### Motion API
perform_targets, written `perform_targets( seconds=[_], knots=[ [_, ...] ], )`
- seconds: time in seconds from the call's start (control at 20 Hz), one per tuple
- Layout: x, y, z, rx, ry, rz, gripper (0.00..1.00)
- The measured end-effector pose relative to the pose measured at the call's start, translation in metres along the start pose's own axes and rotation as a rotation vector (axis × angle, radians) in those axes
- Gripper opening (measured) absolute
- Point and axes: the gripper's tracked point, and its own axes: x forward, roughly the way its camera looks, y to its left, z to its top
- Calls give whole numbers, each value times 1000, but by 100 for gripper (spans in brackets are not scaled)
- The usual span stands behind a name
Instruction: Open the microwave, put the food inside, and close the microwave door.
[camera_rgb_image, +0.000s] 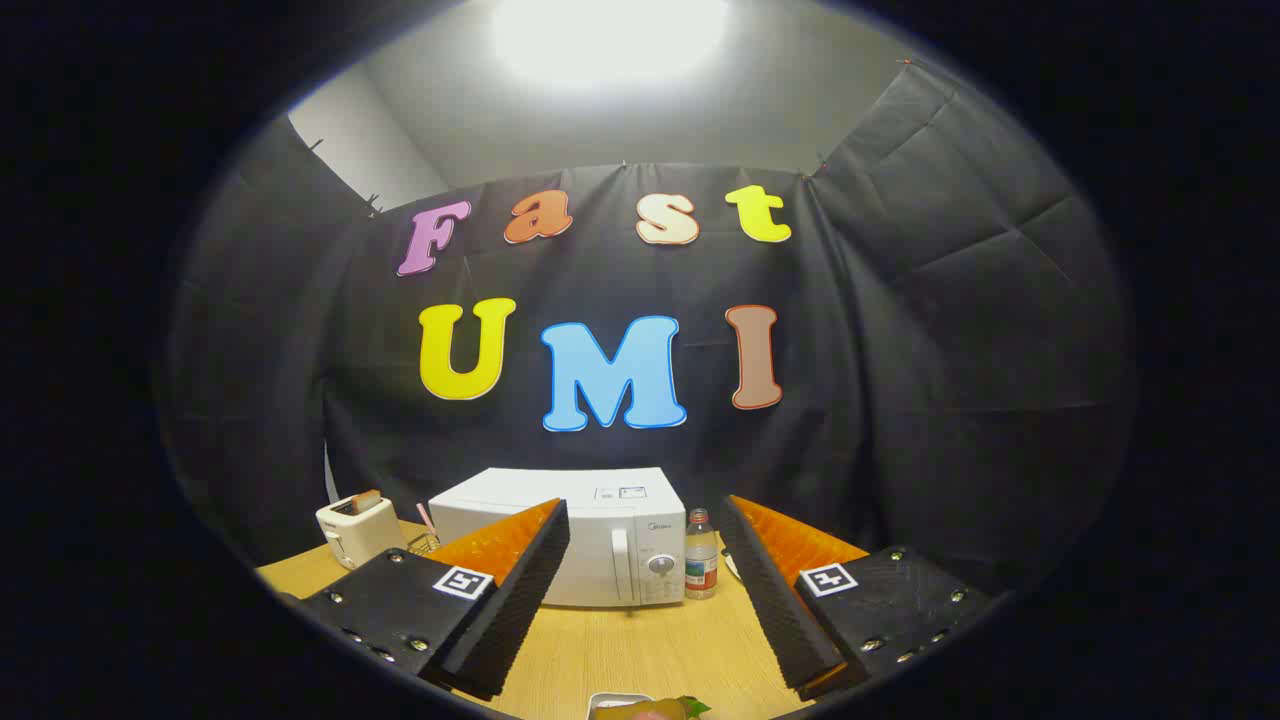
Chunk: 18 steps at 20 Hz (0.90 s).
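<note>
While my fingers (640, 600) stand spread and empty, microwave (590, 535) shut beyond them, bottle (701, 568) beside it, toaster (357, 530) on counter (640, 650).

A wooden table (640, 650) is carrying a white microwave (600, 535), a toaster (357, 528) beside it, a bottle (701, 567) and a food dish (640, 706).

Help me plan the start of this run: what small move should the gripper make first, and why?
Probably move forward toward the microwave and its door handle. The door looks closed, the gripper is open and holding nothing, and the wooden table separates them. The food sits beneath the fingers, not yet usable.
</note>
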Motion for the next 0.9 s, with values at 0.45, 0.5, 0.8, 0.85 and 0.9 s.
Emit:
perform_targets(
  seconds=[0.45,0.5,0.8,0.85,0.9],
  knots=[
    [17,-3,-3,17,6,0,96],
    [18,-3,-4,19,7,1,96],
    [28,-1,-7,26,8,5,96],
    [30,-1,-7,28,9,6,96],
    [33,0,-9,32,10,7,96]
  ],
)
